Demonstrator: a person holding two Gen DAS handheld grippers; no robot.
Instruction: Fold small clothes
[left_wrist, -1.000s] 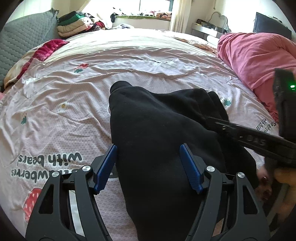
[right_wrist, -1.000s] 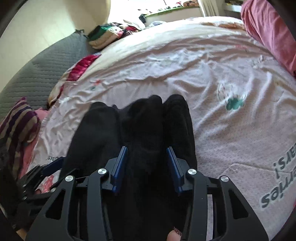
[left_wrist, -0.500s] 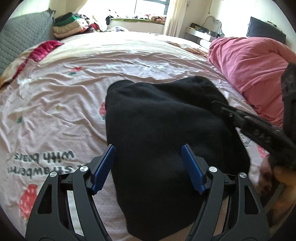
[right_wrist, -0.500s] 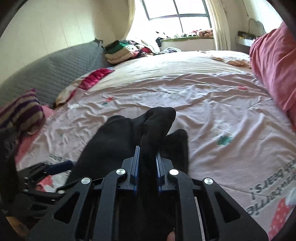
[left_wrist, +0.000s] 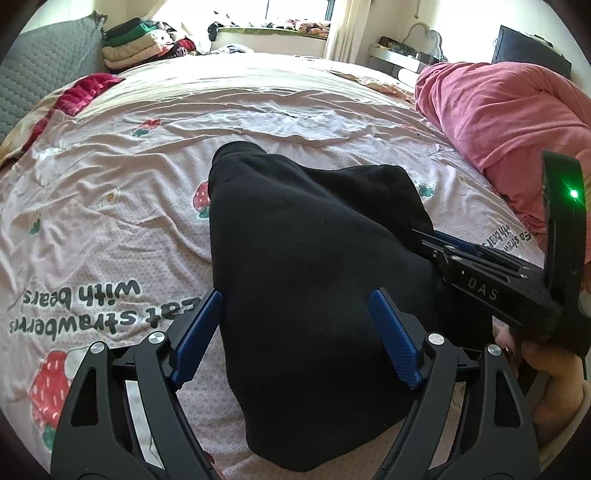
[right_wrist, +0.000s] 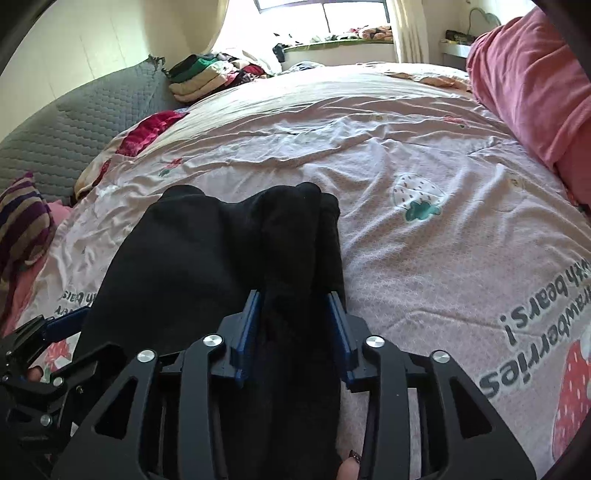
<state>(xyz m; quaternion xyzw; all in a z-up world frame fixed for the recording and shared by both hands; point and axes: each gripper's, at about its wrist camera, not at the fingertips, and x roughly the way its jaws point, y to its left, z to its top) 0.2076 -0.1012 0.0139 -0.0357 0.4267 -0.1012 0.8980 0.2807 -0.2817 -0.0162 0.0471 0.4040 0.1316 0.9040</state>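
Since half a second ago the right gripper (right_wrist: 295, 332) has let go its pinch on the black garment (left_wrist: 314, 266); its jaws have just been opening.

Left wrist view: the left gripper (left_wrist: 295, 336) has been widening, its jaws wide astride the cloth without pressing it. The garment lies bunched on the bed (left_wrist: 129, 177).

Right wrist view: a thick ridge runs between half-open jaws. Better, I judge, to regrip a single edge, not the whole ridge.

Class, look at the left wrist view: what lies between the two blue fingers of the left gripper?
The black garment lies between the left gripper's fingers, which stand open around it on the bedsheet.
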